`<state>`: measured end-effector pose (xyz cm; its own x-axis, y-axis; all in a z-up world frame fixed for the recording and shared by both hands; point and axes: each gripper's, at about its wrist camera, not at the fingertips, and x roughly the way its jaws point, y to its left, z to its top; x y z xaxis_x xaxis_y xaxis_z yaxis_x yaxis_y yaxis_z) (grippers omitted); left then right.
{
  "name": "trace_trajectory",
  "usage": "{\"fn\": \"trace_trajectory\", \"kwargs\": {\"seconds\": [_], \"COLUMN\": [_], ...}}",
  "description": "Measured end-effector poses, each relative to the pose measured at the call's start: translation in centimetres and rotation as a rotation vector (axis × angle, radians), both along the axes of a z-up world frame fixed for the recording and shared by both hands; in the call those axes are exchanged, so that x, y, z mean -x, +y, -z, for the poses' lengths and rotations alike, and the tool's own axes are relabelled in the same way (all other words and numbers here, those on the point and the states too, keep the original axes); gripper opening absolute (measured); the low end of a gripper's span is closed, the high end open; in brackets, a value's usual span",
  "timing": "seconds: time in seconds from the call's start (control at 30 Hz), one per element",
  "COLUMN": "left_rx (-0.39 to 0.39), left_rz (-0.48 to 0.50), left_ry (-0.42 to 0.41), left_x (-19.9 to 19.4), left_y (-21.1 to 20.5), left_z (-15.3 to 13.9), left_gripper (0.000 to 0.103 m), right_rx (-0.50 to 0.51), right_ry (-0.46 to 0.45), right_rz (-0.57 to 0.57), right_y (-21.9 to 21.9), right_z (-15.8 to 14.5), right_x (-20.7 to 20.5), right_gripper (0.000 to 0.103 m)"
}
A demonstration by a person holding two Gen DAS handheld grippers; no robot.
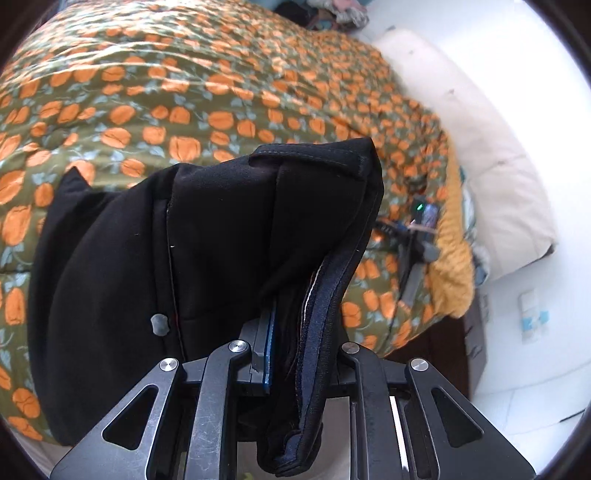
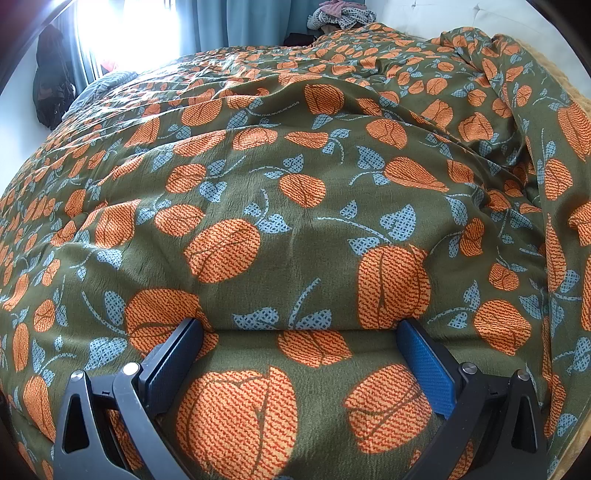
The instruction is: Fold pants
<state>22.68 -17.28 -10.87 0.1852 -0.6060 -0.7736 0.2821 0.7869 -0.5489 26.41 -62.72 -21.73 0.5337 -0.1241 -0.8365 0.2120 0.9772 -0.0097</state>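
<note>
Black pants (image 1: 207, 236) with dark blue seams hang bunched in my left gripper (image 1: 288, 332), which is shut on a thick folded edge of them, lifted above the bed. Its blue pad (image 1: 269, 347) shows beside the cloth; the other pad is hidden. A grey button (image 1: 159, 324) shows on the pants. My right gripper (image 2: 295, 354) is open and empty, its blue pads (image 2: 424, 369) resting low on the green bedspread with orange flowers (image 2: 295, 166). The pants do not show in the right wrist view.
The bedspread (image 1: 184, 92) covers the whole bed. A cream pillow (image 1: 480, 147) and a yellow blanket edge (image 1: 452, 266) lie at the right. A small device with a green light (image 1: 421, 218) sits near them. Clothes (image 2: 340, 14) are piled at the far end.
</note>
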Motion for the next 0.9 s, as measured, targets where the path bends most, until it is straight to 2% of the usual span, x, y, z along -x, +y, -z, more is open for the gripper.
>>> {"fn": "trace_trajectory", "kwargs": {"seconds": [0.2, 0.63, 0.73, 0.77, 0.8, 0.87, 0.9], "left_rx": [-0.18, -0.306, -0.355, -0.368, -0.384, -0.37, -0.345], "left_rz": [0.072, 0.119, 0.168, 0.188, 0.217, 0.288, 0.343], "left_ry": [-0.039, -0.089, -0.125, -0.139, -0.157, -0.174, -0.183], "left_x": [0.6, 1.3, 2.0, 2.4, 3.0, 4.4, 5.5], "left_y": [-5.1, -9.4, -11.4, -12.0, -13.0, -14.7, -15.4], "left_z": [3.1, 4.6, 4.7, 4.7, 4.6, 4.3, 3.8], "left_gripper": [0.015, 0.016, 0.026, 0.038, 0.06, 0.075, 0.076], "right_rx": [0.0, 0.001, 0.001, 0.0, 0.001, 0.0, 0.001], "right_ry": [0.0, 0.0, -0.001, -0.001, -0.001, -0.001, -0.001], "right_rz": [0.0, 0.0, 0.0, 0.0, 0.0, 0.0, 0.0], "right_y": [0.0, 0.0, 0.0, 0.0, 0.0, 0.0, 0.1], "right_z": [0.0, 0.0, 0.0, 0.0, 0.0, 0.0, 0.0], "right_x": [0.0, 0.0, 0.1, 0.0, 0.1, 0.1, 0.0], "right_gripper": [0.103, 0.103, 0.103, 0.103, 0.103, 0.103, 0.103]}}
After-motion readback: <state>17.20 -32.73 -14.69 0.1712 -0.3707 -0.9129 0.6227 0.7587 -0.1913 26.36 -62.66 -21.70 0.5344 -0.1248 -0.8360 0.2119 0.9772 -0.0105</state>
